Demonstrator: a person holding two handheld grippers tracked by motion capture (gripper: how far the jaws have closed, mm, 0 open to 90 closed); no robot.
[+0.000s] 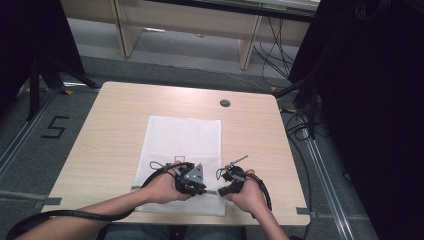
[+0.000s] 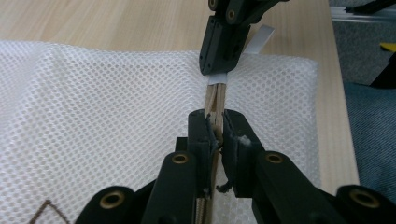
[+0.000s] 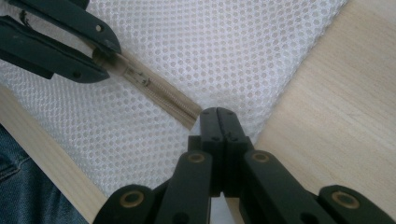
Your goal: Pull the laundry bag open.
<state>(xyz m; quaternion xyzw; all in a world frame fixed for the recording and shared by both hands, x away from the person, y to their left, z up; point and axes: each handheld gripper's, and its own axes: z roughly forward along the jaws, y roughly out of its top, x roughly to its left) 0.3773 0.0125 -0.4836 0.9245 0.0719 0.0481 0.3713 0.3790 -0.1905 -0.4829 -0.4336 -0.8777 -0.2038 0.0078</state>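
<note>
- Two grippers meet at lower centre of the high view, over the white mesh mat (image 1: pixel 182 137).
- Your left gripper (image 2: pixel 215 133) pinches the wooden chopsticks (image 2: pixel 215 100).
- Your right gripper (image 3: pixel 218 122): jaws pressed together on their white paper end (image 2: pixel 217 78).
- Floor marking "5" (image 1: pixel 54 127), left.

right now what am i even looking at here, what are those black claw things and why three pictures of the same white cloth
A person sits at a light wooden table and holds a hand-held black two-jaw gripper in each hand. The high view looks down from above: left gripper, right gripper. The other two pictures come from small cameras riding on each gripper, looking along its jaws. On the table lies a white mesh bag with a tan zipper strip. The left gripper is closed on that strip. The right gripper is shut at the strip's end, where a white tab sticks out.
</note>
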